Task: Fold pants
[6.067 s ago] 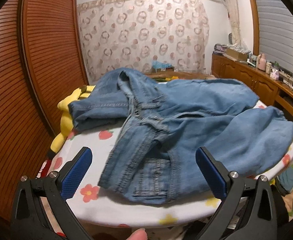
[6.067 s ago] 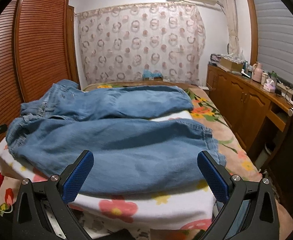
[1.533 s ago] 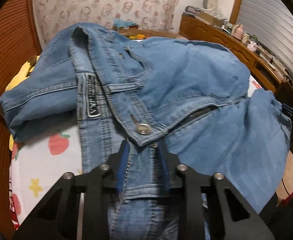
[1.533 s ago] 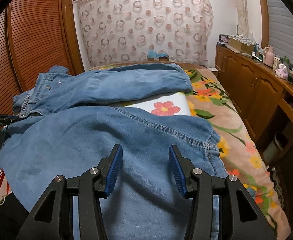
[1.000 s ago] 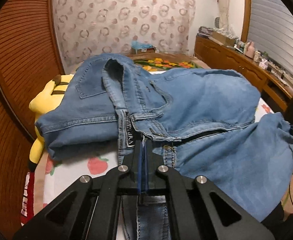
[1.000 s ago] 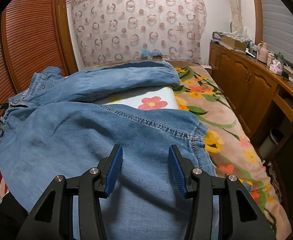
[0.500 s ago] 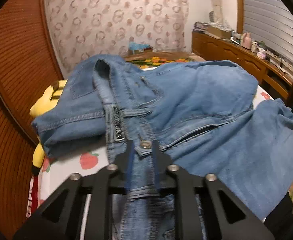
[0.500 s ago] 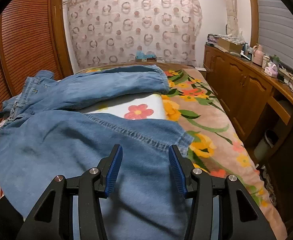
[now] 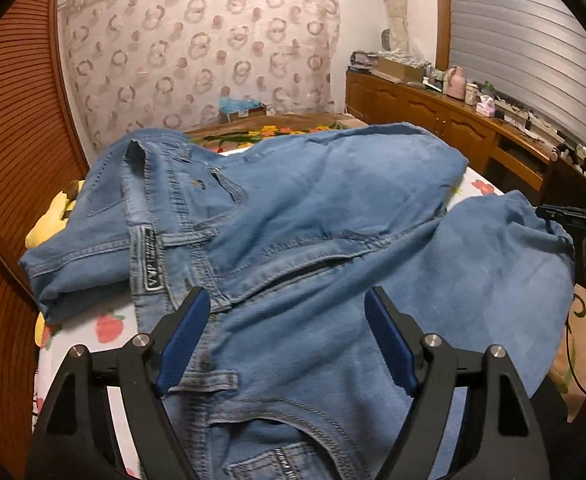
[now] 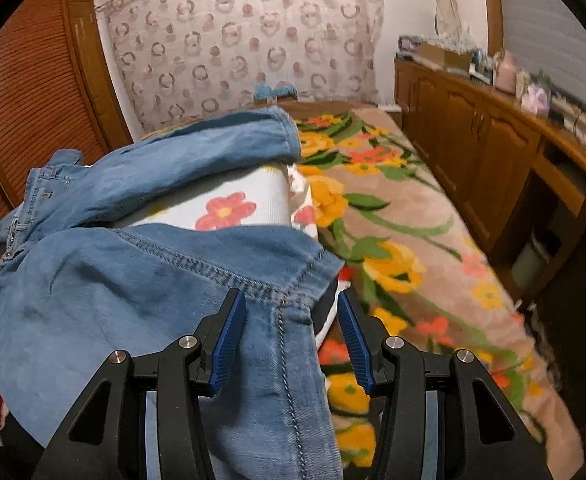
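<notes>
Denim pants (image 9: 333, 208) spread over the flowered bed (image 10: 393, 208), long axis running left to right. Left gripper (image 9: 289, 332), lower centre, just opened wide over the waistband, gripping nothing. Right gripper (image 10: 291, 332) half-open astride the near leg's hem; grip uncertain.
</notes>
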